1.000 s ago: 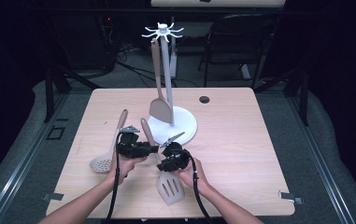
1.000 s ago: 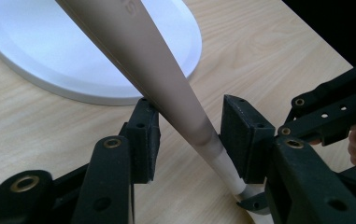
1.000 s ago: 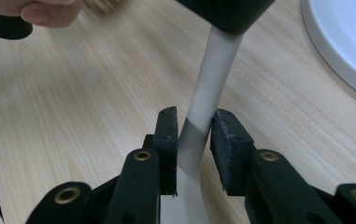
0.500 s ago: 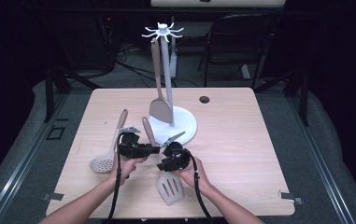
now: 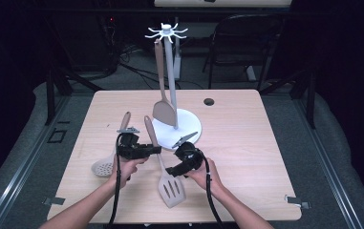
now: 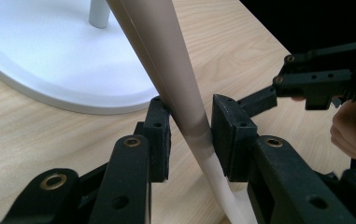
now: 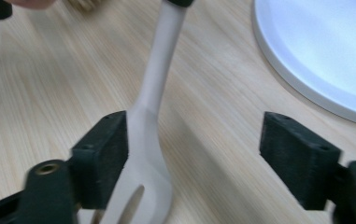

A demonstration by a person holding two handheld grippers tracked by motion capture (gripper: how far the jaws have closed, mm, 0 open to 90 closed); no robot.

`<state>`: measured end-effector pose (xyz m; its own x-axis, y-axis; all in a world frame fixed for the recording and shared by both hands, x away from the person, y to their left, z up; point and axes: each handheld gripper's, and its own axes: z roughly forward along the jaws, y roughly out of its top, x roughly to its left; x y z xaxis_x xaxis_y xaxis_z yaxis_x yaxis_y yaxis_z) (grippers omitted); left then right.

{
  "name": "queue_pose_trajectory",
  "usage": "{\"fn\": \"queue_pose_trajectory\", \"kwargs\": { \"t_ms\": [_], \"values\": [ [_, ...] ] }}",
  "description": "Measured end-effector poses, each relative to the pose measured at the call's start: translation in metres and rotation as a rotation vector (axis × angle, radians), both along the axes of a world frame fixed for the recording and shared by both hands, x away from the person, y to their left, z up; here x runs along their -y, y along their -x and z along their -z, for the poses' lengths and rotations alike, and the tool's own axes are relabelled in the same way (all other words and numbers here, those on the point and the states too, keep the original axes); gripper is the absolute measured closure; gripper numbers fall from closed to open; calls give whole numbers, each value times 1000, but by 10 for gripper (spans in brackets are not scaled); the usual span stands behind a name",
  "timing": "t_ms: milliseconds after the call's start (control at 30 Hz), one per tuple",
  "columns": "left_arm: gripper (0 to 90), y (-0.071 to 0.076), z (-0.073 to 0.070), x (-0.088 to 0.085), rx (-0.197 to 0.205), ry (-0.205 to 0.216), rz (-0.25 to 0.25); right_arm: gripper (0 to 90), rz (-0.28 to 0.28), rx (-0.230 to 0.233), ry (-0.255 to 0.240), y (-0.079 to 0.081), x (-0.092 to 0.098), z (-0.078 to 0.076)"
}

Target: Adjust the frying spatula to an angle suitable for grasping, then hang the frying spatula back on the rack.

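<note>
A slotted spatula (image 5: 171, 190) with a brown handle lies slanted on the wooden table (image 5: 246, 157), its pale head nearest the person. My left gripper (image 5: 155, 150) is shut on the handle (image 6: 166, 51). Its jaws have just been closing, and both pads (image 6: 229, 130) of the left gripper (image 6: 190, 133) now touch the shaft. My right gripper (image 5: 174, 170) stands open, its jaws having just been opening. In the right gripper view the spatula's neck (image 7: 150, 121) lies against the left pad of the right gripper (image 7: 194, 149), far from the other pad.
A white utensil rack (image 5: 170, 71) stands on a round base (image 5: 189, 125) just behind the grippers, with a solid spatula (image 5: 163, 112) hanging from its top hooks. A perforated spoon (image 5: 104, 167) lies at the left. A cable hole (image 5: 208, 101) sits at the back right.
The right gripper's jaws have spread apart off the spatula's neck. The left gripper's jaws have drawn in on the handle. Both hands have hardly moved.
</note>
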<state>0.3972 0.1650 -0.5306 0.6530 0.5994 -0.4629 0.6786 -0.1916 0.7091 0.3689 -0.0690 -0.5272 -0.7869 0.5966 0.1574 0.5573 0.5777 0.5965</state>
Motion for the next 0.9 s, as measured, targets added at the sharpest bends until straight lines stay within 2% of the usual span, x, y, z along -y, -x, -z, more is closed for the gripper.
{"fn": "queue_pose_trajectory", "kwargs": {
  "t_ms": [100,133,433,600,700,900],
  "values": [
    [687,-1,-1,-2,3,1,-3,157,10,22,24,1,8,-4],
    [689,-1,-2,-2,4,3,-5,143,15,16,30,1,10,-4],
    [695,-1,-5,-5,29,6,-14,79,50,22,97,2,41,-12],
    [700,-1,-6,-5,36,18,-25,36,87,35,106,1,56,-14],
    [700,-1,-8,-5,44,12,-20,0,97,23,116,0,61,-14],
    [705,-1,-9,-5,53,27,-13,0,126,25,122,1,77,-15]
  ]
}}
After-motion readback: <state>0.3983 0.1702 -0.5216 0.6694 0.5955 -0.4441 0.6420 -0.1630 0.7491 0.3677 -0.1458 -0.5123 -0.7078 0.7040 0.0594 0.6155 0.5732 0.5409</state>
